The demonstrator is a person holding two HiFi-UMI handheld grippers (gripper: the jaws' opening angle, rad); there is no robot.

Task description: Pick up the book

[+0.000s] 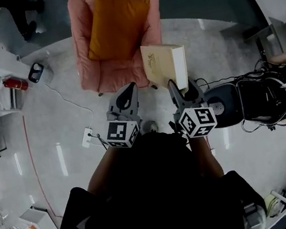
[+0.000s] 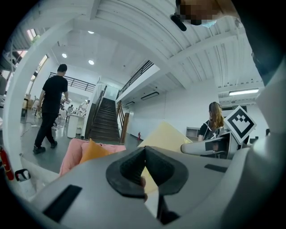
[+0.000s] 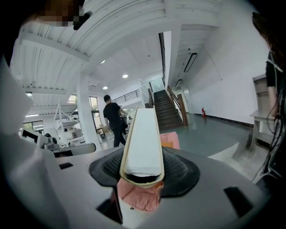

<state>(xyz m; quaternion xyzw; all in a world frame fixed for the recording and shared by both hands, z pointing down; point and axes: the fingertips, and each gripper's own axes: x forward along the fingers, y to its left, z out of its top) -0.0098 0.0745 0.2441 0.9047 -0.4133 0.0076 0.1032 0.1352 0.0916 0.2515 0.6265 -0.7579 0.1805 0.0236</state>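
Where the person's arms reach forward in the head view, the right gripper [image 1: 185,89] has the book [image 1: 163,64] clamped between its fingers [image 3: 184,172]. They stand fairly wide, one dark pad pressed on each cream cover, and the white page edge faces that gripper's camera. The book stands on edge and juts out ahead of the fingertips, clear of the floor [image 1: 67,113], with nothing else touching it. Beside it, the left gripper [image 2: 144,150] carries nothing: its fingers [image 2: 129,167] are brought together, tips meeting, and the book shows just beyond them to the right, apart from them. On the floor near the left gripper lies a white power strip [image 1: 88,137] with its cable trailing away. Just past both grippers stands a pink armchair [image 1: 82,37] with an orange cushion [image 1: 117,26] leaning in its seat; the book's far end overlaps the chair's front right corner in the head view. Farther off, the right gripper view shows a person in black [image 3: 114,117] walking and a dark staircase [image 3: 167,107] rising behind.
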